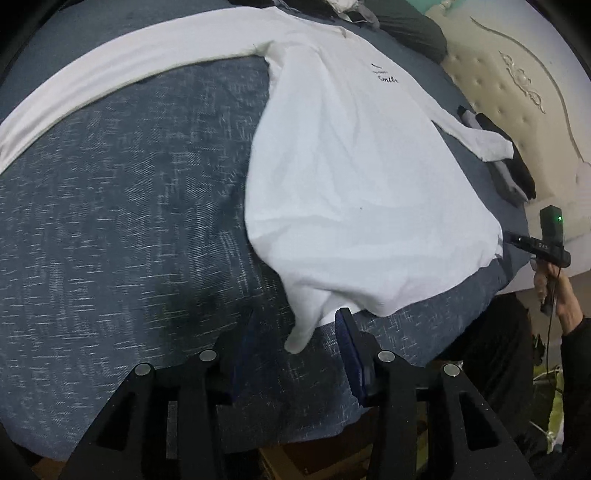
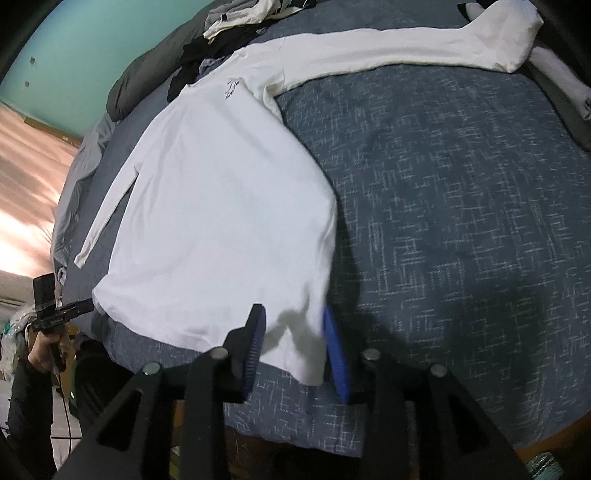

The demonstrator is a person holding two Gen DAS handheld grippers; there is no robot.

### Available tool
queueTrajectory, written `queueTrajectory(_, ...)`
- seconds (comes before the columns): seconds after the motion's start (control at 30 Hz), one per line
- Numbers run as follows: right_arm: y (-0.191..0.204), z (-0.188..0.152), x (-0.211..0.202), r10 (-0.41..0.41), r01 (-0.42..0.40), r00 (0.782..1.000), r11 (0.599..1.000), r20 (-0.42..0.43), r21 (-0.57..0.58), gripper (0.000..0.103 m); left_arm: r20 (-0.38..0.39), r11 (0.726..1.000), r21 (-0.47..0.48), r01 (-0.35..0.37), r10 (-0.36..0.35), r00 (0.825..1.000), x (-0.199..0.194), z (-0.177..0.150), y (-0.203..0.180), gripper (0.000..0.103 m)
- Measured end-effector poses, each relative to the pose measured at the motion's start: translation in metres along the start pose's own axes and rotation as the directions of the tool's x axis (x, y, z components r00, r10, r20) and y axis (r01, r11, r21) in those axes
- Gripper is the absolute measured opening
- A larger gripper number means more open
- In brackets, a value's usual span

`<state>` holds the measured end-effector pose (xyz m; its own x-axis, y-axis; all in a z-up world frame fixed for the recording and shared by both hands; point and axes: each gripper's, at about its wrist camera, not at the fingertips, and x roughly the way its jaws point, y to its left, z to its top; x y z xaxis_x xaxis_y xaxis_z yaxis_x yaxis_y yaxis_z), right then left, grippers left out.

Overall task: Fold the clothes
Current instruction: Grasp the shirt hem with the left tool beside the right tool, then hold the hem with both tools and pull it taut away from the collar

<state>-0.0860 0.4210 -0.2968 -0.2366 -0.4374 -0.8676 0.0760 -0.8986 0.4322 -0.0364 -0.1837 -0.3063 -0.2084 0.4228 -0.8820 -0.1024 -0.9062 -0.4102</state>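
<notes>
1. The left gripper [image 1: 295,343] is seen with its jaws parted; a hem corner of the white long-sleeved shirt [image 1: 354,177] lies between the blue pads [image 1: 351,354], but it is not pressed by them.
2. The right gripper [image 2: 295,347] is likewise held apart, with the opposite hem corner lying loose between its pads [image 2: 334,354] and not clamped.
3. The shirt is spread face up on the blue-grey bedspread [image 1: 129,192], its hem at the near edge of the bed and its collar towards the far side, where a pile of other clothes [image 2: 243,22] is left.
4. One sleeve [image 1: 122,62] is stretched straight out to the side; the other sleeve [image 2: 107,206] is laid close along the body.
5. The fabric is judged light, thin and limp: no shape will be kept once it is lifted, and wrinkles will be gathered easily.
6. A hold is best taken at doubled edges, such as the hem corners, the shoulder seams or a cuff, so that the cloth is not slipped from the pads.
</notes>
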Motion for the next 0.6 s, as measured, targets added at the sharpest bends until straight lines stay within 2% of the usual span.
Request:
queueTrajectory(0.07,0.002,0.000,0.004,-0.015,0.015,1.000,1.000,-0.011,-0.011,0.033,-0.004,1.000,0.009,0.005,-0.004,1.000,0.008,0.001,-0.002,0.044)
queueTrajectory(0.1,0.004,-0.002,0.007,-0.026,0.026,0.999,0.999,-0.019,-0.020,0.033,-0.005,1.000,0.013,0.007,-0.007,1.000,0.011,0.001,-0.003,0.031)
queueTrajectory(0.13,0.006,-0.003,0.009,-0.038,0.037,0.999,0.999,-0.028,-0.032,0.033,-0.009,1.000,0.015,0.020,-0.019,1.000,0.014,0.000,-0.004,0.024)
queueTrajectory(0.17,0.007,-0.005,0.011,-0.042,0.041,0.999,0.998,-0.032,-0.039,0.033,-0.011,0.999,0.020,0.024,-0.024,1.000,0.014,-0.001,-0.006,0.009)
queueTrajectory(0.2,0.008,-0.006,0.011,-0.045,0.043,0.998,0.998,-0.034,-0.045,0.031,-0.014,0.999,0.035,0.018,-0.018,1.000,0.017,0.000,-0.009,0.006)
queueTrajectory(0.23,0.009,-0.007,0.012,-0.048,0.046,0.998,0.998,-0.035,-0.051,0.027,-0.013,0.999,0.045,0.019,-0.018,1.000,0.015,0.000,-0.011,0.006)
queueTrajectory(0.27,0.009,-0.008,0.013,-0.050,0.048,0.998,0.997,-0.036,-0.057,0.016,-0.012,0.998,0.054,0.019,-0.019,1.000,0.014,0.000,-0.013,0.004)
queueTrajectory(0.3,0.010,-0.008,0.012,-0.058,0.056,0.998,0.996,-0.033,-0.063,0.009,-0.004,0.998,0.058,0.020,-0.020,1.000,0.009,0.001,-0.014,0.004)
queueTrajectory(0.37,0.010,-0.007,0.008,-0.064,0.062,0.998,0.996,-0.025,-0.066,0.006,0.010,0.998,0.067,0.021,-0.022,1.000,-0.001,0.003,-0.016,0.004)
queueTrajectory(0.6,0.020,0.000,-0.029,-0.040,0.041,0.999,0.994,0.010,-0.098,0.004,0.066,0.995,0.101,0.012,-0.018,0.998,-0.049,0.005,-0.018,0.004)
